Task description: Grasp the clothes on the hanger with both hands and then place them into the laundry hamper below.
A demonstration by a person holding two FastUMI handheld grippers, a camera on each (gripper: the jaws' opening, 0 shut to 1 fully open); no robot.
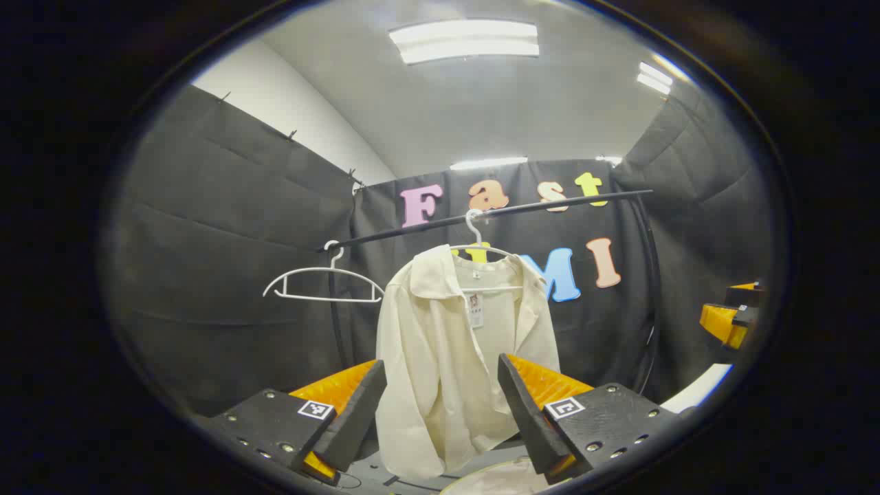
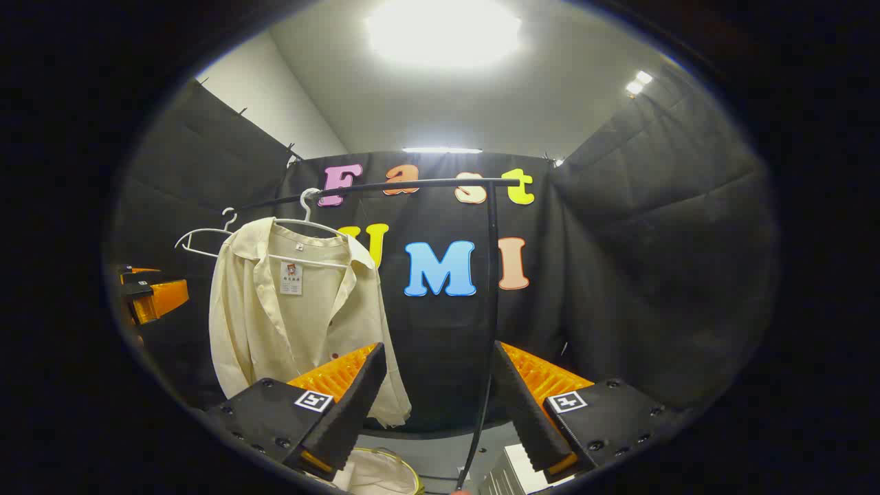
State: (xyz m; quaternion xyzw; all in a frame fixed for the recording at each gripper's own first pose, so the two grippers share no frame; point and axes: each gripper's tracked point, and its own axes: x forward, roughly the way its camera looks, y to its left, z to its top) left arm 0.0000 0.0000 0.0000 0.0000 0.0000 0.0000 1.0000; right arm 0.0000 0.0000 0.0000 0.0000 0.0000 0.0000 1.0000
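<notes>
Left gripper view: left gripper [image 1: 440, 412] is seen at the bottom, fingers spread wide, nothing held. A pale round hamper rim [image 1: 491, 479] is glimpsed low between the fingers. Beyond the gap, a cream shirt [image 1: 454, 357] is hung on a white hanger [image 1: 478, 244], apart from the fingers and framed roughly between them. The hanger is hooked on a black rail [image 1: 495, 212]. An empty white hanger [image 1: 323, 282] is hung further left on the same rail. The other gripper's orange body is seen at the far right edge.

Right gripper view: right gripper [image 2: 440, 405] is seen spread wide, empty. The hamper rim [image 2: 385, 471] is seen below the left finger. The shirt [image 2: 289, 323] is hung ahead and to the left, its lower hem partly hidden behind the left finger. A black upright post [image 2: 489, 309] of the rack is seen between the fingers.
</notes>
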